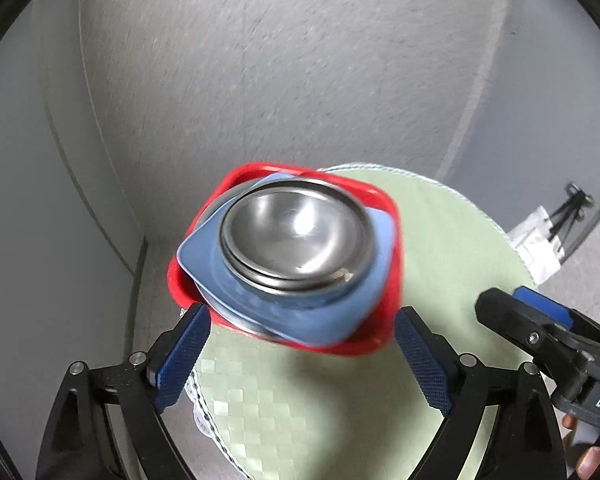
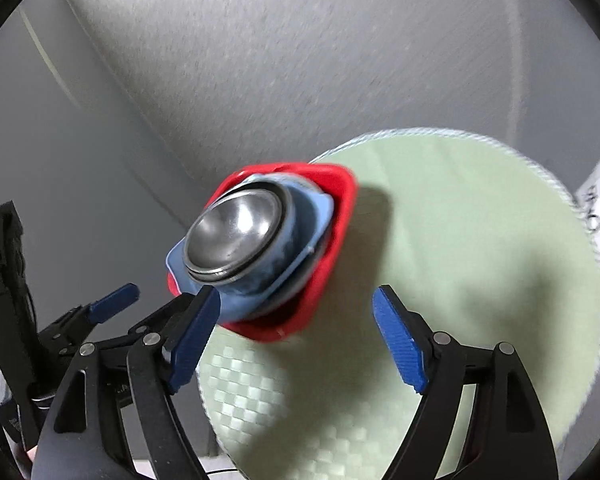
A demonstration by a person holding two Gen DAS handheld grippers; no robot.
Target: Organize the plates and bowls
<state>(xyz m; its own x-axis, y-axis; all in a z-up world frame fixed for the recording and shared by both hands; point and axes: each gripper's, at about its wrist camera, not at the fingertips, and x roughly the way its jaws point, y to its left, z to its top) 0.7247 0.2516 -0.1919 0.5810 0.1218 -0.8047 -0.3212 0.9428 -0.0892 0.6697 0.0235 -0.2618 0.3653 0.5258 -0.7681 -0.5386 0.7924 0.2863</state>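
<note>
The big gray speckled table (image 1: 300,60) holds everything. On it lies a round, pale green woven mat (image 1: 440,248) with a white stitched edge.

A stack of dishes sits on the left part of the mat and sticks out past the mat's edge. At the bottom is a red square plastic plate (image 1: 392,276) with rounded corners. In it rests a light blue square plastic bowl (image 1: 204,256), turned so its corners do not line up with the red ones. A thin silver rim peeks out under the blue bowl, but it is too hidden to tell what it is. On top sits a shiny round metal bowl (image 1: 296,236), open side up.

The left tool (image 1: 302,354) is spread wide, with one blue pad on each side of the stack's near edge. The left pad is just beside the red plate; touching or not is hard to tell.

The right tool (image 2: 298,334) is also spread wide and holds nothing. Its left pad is close in front of the blue bowl.

A white crumpled bag (image 1: 536,244) lies at the mat's far right.
</note>
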